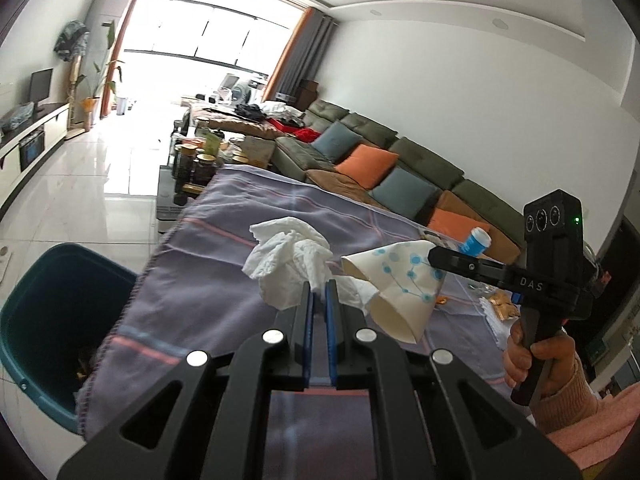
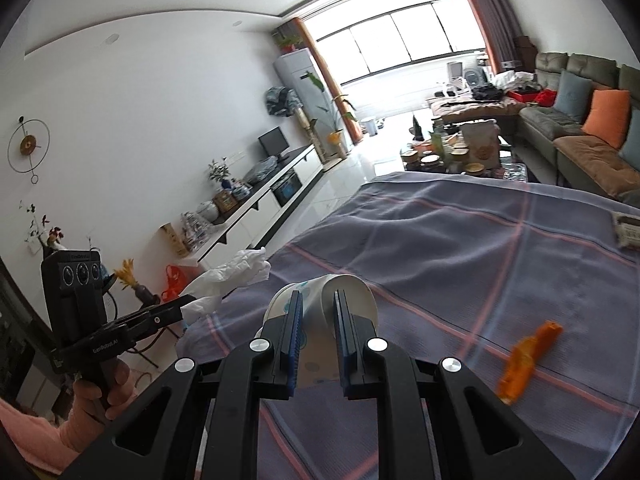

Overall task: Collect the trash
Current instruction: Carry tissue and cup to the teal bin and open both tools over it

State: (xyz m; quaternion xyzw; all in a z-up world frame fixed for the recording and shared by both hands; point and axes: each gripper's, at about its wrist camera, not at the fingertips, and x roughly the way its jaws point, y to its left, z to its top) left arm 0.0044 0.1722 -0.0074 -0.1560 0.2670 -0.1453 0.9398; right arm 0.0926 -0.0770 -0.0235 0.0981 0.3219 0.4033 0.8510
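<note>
**Tissue and cup held above the table**

At the far left, a teal bin [image 1: 60,320] stood on the floor, just beside the edge of the table. The table was covered with a grey-purple cloth [image 1: 224,216] with pink stripes.

The left gripper [image 1: 319,292] was closed on a crumpled white tissue [image 1: 288,256]. The tissue was pinched between the blue pads [image 1: 331,320] and hung above the cloth, near the bin side of the table.

Just to the right of the tissue, the right gripper [image 2: 318,308] was closed on a paper cup [image 1: 396,284]. The cup was white with a blue dot pattern, squeezed out of shape, and it was lifted above the cloth. Tissue and cup were very near, maybe touching; this could not be told.

Further right, an orange wrapper [image 2: 528,360] lay on the cloth, well apart from the cup. A green sofa [image 1: 384,148] with orange and blue cushions stood behind the table.
</note>
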